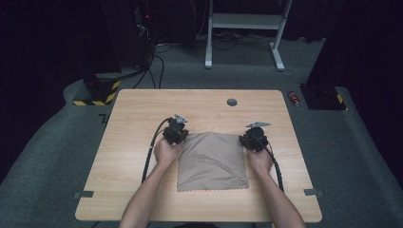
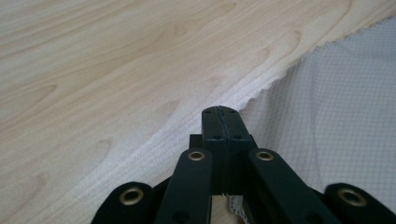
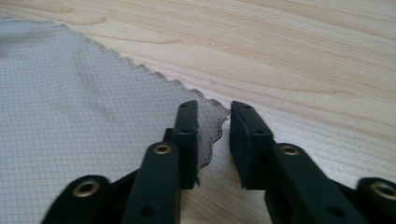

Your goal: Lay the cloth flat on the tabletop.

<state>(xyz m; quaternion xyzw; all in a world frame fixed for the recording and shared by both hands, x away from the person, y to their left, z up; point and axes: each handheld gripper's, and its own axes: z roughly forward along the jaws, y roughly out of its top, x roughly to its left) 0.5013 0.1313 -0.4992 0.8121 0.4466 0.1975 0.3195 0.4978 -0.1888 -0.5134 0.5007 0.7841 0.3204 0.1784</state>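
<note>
Cloth (image 1: 212, 161), wooden table (image 1: 133, 123), grey carpet (image 1: 57, 142)

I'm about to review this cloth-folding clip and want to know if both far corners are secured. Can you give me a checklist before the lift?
1. Left gripper fingers closed: ok, pressed together at the cloth edge.
2. Cloth actually pinched by the left gripper: cannot tell, only a scrap of edge shows under the fingers.
3. Right gripper shut on its corner: not ok, a gap remains; the corner lies between the fingers, against one only.
4. Cloth flat on the table: ok, spread with mild wrinkles.
5. Both grippers at the far corners: ok.
</note>
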